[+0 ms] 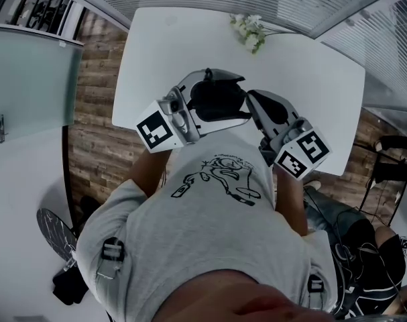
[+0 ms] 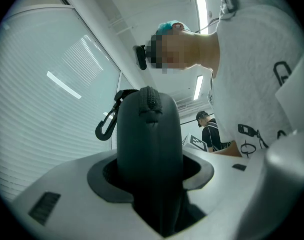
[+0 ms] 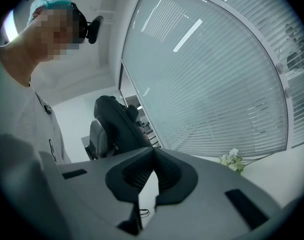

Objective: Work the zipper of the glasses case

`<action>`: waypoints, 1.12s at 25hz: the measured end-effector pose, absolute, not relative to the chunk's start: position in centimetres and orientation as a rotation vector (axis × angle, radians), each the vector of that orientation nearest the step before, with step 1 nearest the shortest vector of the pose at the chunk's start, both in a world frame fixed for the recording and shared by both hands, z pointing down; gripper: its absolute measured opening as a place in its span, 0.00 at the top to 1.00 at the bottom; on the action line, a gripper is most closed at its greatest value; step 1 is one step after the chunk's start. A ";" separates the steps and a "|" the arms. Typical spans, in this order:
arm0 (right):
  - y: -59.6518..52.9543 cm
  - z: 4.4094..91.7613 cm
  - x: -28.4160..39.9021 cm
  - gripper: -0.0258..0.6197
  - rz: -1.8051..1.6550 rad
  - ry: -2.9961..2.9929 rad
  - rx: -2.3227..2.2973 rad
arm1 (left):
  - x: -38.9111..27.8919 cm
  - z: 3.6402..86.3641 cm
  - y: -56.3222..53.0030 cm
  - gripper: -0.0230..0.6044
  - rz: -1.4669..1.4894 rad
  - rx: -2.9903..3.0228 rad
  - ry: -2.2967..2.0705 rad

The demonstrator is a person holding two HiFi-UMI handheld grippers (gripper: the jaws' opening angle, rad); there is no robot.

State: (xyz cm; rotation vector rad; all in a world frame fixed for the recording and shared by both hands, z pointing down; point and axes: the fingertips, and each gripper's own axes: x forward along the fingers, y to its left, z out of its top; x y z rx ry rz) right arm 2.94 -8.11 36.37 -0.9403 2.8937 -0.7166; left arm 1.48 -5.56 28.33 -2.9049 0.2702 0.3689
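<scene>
At the left of the head view, the left gripper (image 1: 235, 99) reaches in from beside its marker cube (image 1: 155, 129), and its claw is clamped on the black glasses case (image 2: 149, 134), one jaw on each long side. The case is held up in front of the person's printed T-shirt (image 1: 220, 176), over the near edge of the white table (image 1: 310, 79), not resting on it. In the left gripper view its long axis runs straight out along the jaws, away from the camera, and its rounded free end points up toward the ceiling lights. The zipper (image 2: 149, 100) runs as a raised seam over that rounded end and faces the camera. A black carabiner clip (image 2: 106, 128) hangs off the case's left side. In the head view the same long axis lies across the picture, with the free end pointing right, toward the other claw. Further right, the right gripper (image 3: 153, 151) points back at the case. Its jaws are closed together, with the pad tips touching. In its own view the case, held in the left claw, stands just behind those tips. No view shows whether a zipper pull is pinched between them. Its marker cube (image 1: 302, 154) sits at the table's near edge. A sprig of white flowers (image 1: 249, 31) lies at the far side of the table, well apart from both grippers.
</scene>
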 end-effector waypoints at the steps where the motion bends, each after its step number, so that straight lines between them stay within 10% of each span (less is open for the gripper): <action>1: -8.1 36.3 2.8 0.95 -0.720 2.894 -0.934 | 1.3 28.2 -5.6 0.57 0.381 -2.907 0.270; 23: -7.5 38.8 1.7 0.95 -0.609 2.986 -1.033 | -1.5 21.9 -6.1 0.57 0.807 -2.878 0.176; 28: -7.6 36.9 1.4 0.78 -0.309 3.066 -1.141 | -1.3 22.6 -6.3 0.57 0.814 -2.910 0.188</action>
